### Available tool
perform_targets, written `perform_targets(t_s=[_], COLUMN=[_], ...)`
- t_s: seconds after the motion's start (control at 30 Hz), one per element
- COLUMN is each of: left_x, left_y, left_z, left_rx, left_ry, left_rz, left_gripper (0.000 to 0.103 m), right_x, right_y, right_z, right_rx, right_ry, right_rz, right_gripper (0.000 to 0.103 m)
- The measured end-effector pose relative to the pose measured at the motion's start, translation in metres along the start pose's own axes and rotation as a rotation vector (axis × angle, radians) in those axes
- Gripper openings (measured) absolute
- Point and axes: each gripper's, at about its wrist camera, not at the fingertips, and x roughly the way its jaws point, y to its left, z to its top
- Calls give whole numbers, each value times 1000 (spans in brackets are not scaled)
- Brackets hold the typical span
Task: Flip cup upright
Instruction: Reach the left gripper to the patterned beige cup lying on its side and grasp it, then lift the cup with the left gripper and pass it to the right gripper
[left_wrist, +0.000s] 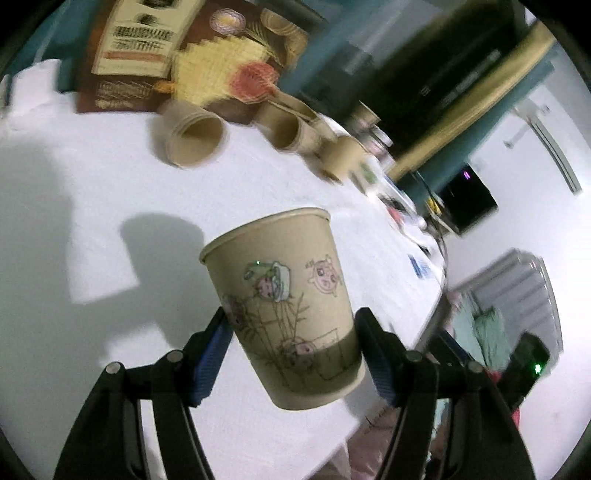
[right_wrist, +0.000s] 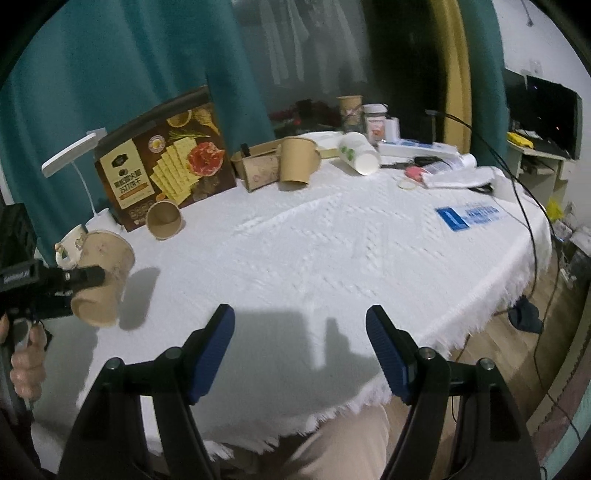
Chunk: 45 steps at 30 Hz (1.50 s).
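Observation:
A tan paper cup (left_wrist: 291, 306) with pig drawings sits between the blue pads of my left gripper (left_wrist: 295, 325), which is shut on its lower half. The cup is held above the white tablecloth (left_wrist: 110, 206), rim up and tilted. In the right wrist view the same cup (right_wrist: 103, 273) shows at the far left, held in the air by the left gripper (right_wrist: 88, 277), casting a shadow on the cloth. My right gripper (right_wrist: 300, 325) is open and empty, low over the table's near edge.
Several brown paper cups lie or stand at the back: one on its side (right_wrist: 164, 219), one upright (right_wrist: 297, 158). A cracker box (right_wrist: 166, 158), a desk lamp (right_wrist: 70, 155), a white cup on its side (right_wrist: 360, 152), jars, cables and a blue card (right_wrist: 469, 216) surround them.

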Motion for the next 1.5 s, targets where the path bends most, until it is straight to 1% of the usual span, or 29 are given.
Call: perform_targets(t_s=[0.1,0.2,0.3,0.4,0.5,0.53,0.57,0.63,0.67,0.83,0.9,0.97,1.0,1.07,1.13,1.2,1.27,1.3,1.4,1.5], left_x=[22,40,53,58,62,62,61,60,59,48,40,31,27,14,-1,-15,-24,-29,-47,-53], left_y=[-22,-33,-37,-34,-28,-26,-25,-24,-24,-24,-24,-24,-24,-22,-17,-10,-2,2,19,30], left_z=[-11,-21,-27,-31,-32,-32,-32,-32,-32,-33,-33,-32,-31,-30,-31,-33,-36,-38,-46,-49], left_rx=[20,28,22,15,-21,-24,-23,-23,-23,-9,4,16,23,43,55,66,71,69,54,43], left_ry=[70,122,165,189,219,222,221,214,211,193,177,155,144,107,67,23,0,-10,-49,-70], left_rz=[-37,-42,-35,-23,-14,-10,-4,-6,-10,-31,-40,-46,-45,-28,10,53,76,84,107,134], left_gripper=[68,68,68,69,70,72,77,82,83,83,83,83,83,83,83,83,83,83,83,83], right_x=[-5,-7,-6,-4,0,2,4,7,8,11,13,15,18,23,31,43,56,66,84,99], right_y=[-13,-21,-27,-28,-24,-23,-22,-19,-18,-10,-5,2,7,18,31,45,57,67,84,94], right_z=[-5,-9,-12,-13,-13,-12,-13,-13,-13,-10,-3,6,13,24,33,39,39,38,39,45], right_rx=[22,38,50,54,49,47,43,38,36,17,0,-9,-19,-45,-64,-55,-40,-48,-61,-68], right_ry=[4,6,12,19,36,41,47,58,63,73,83,100,117,152,192,253,314,360,430,472], right_rz=[-12,-18,-19,-16,-8,-5,-2,3,3,22,74,147,189,242,293,380,441,453,464,482], right_gripper=[71,71,71,71,71,71,71,71,71,71,71,71,71,71,71,71,71,71,71,71])
